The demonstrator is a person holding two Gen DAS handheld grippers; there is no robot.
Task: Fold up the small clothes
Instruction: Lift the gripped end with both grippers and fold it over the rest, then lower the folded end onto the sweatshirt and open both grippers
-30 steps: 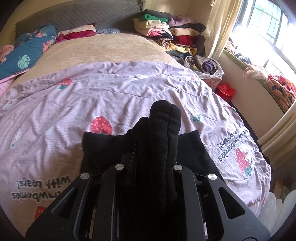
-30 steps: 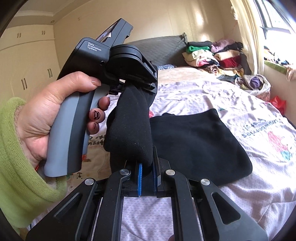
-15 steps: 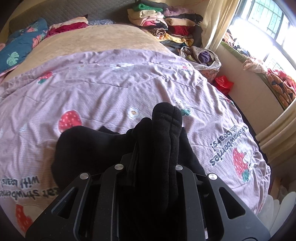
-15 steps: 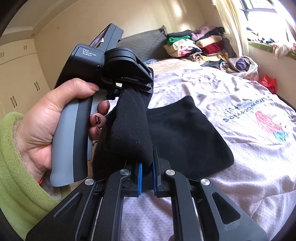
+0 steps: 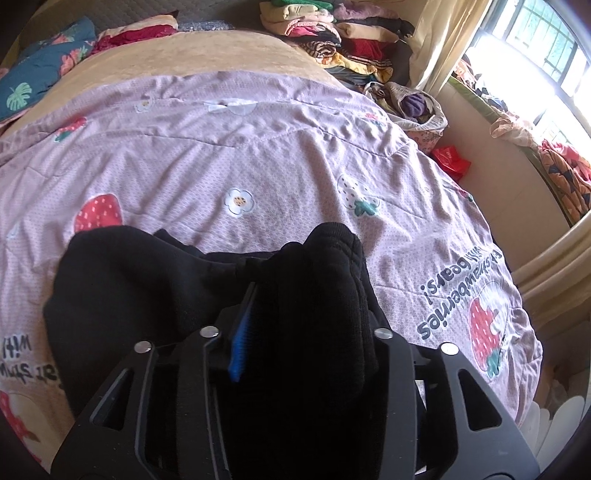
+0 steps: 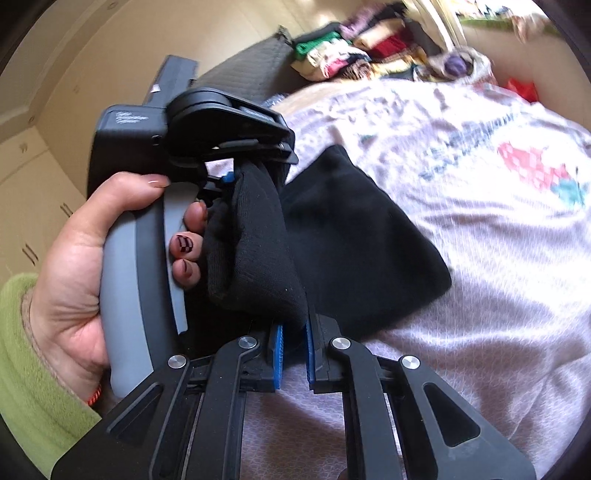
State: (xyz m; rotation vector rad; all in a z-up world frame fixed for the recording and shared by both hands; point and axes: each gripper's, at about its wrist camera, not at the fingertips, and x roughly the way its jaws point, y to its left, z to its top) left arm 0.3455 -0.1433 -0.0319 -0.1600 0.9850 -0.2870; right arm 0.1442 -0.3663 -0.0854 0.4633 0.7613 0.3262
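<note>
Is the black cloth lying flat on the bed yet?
Partly: black cloth rests on the bed, one edge held up in both grippers.

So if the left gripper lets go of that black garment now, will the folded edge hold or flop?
Probably flops: the black garment drapes limply between the opening left gripper jaws. Its thick knit looks grippy, so it should settle on the quilt. The right gripper is clamped on it.

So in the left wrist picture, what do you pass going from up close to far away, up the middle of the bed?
Left gripper → black garment → strawberry quilt → tan blanket → folded clothes stack.
</note>
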